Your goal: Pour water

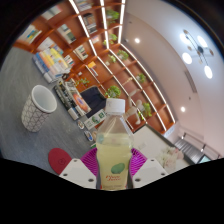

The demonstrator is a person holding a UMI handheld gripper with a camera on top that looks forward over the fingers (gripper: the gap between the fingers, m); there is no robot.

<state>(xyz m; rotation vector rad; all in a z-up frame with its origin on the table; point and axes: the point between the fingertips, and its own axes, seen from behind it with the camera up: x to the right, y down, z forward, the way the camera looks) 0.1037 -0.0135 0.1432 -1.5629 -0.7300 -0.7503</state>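
A clear bottle (113,148) of pale yellow-green drink, with a white cap and a green leaf label, stands upright between my two fingers. My gripper (113,164) is shut on it: the magenta pads (90,160) press on both of its sides. The bottle is lifted and the view is tilted. A white cup with a grid pattern (38,108) sits on the grey surface beyond and to the left of the fingers. The bottle's bottom is hidden.
A red round object (60,160) lies on the grey surface just left of the left finger. Shelves with books and plants (90,60) rise beyond the bottle. Ceiling lights (196,55) show to the right.
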